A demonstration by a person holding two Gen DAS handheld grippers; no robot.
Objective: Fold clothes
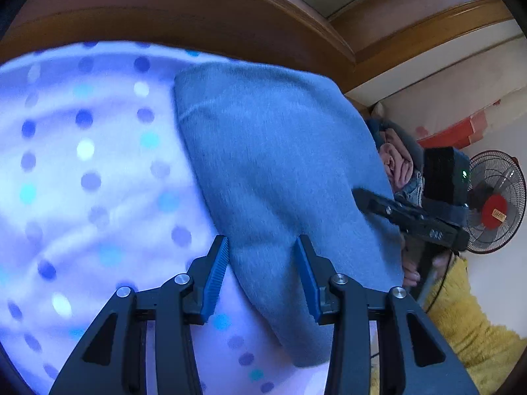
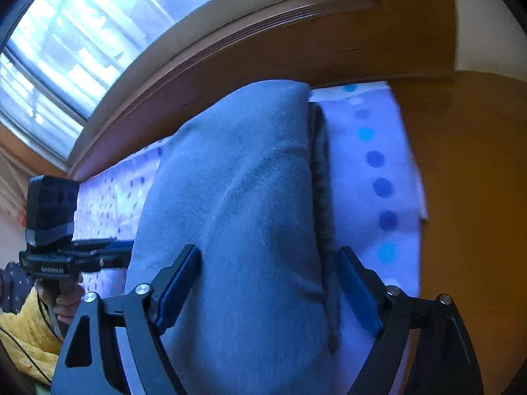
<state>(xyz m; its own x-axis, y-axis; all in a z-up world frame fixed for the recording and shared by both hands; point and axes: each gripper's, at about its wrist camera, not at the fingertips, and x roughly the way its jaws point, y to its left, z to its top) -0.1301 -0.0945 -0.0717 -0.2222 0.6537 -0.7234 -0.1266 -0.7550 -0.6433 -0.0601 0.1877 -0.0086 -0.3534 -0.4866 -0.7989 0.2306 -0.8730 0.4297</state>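
A grey-blue fleece garment (image 1: 280, 164) lies folded into a long thick strip on the dotted bed sheet (image 1: 82, 164). My left gripper (image 1: 263, 256) hovers over its near left edge. The jaws stand partly apart with cloth under the gap, and neither pad presses on it. In the right wrist view the same garment (image 2: 237, 197) runs away from me, with a dark ribbed hem along its right side. My right gripper (image 2: 270, 263) straddles it with the jaws wide apart, open. The left gripper (image 2: 125, 250) reaches the garment's left edge, held by a hand. The right gripper (image 1: 369, 200) shows at the garment's right edge.
A wooden headboard (image 1: 164, 16) borders the far side of the bed, and a wooden board (image 2: 467, 181) borders its right. A pile of clothes (image 1: 395, 161), a red fan (image 1: 494, 204) and a yellow fluffy cloth (image 1: 461, 322) lie to the right. A window (image 2: 82, 33) is above.
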